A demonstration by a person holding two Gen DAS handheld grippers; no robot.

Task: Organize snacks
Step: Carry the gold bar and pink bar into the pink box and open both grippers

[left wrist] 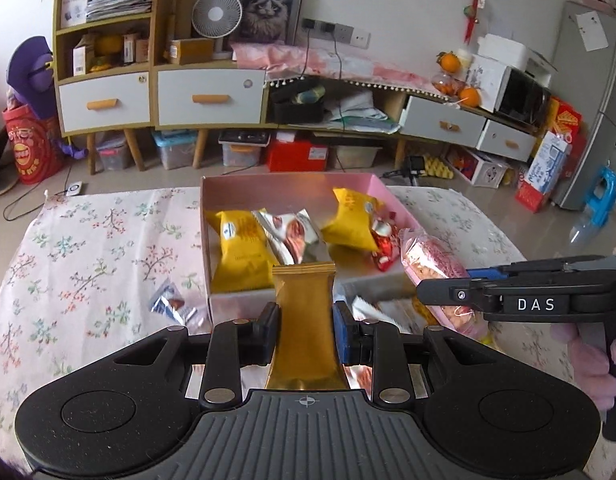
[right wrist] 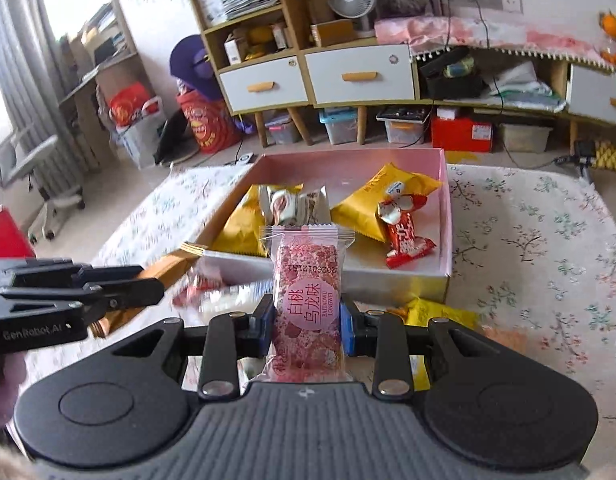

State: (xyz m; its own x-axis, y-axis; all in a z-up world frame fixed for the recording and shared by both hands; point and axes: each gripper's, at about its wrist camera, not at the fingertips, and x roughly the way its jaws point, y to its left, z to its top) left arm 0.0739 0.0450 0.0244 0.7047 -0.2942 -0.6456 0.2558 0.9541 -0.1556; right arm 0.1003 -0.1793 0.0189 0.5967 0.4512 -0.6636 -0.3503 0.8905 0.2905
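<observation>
The pink box [left wrist: 372,184] holds two yellow packets [left wrist: 241,250], a silver one and a red one. The left gripper [left wrist: 305,334] clamps a gold packet [left wrist: 303,320]; the right gripper [right wrist: 306,328] grips a pink snack bar [right wrist: 306,300].

Box [left wrist: 227,300] back half free, front crowded.

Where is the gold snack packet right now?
In the left wrist view, the gold packet stands clamped in the left gripper, just short of the pink box's near wall.
</observation>
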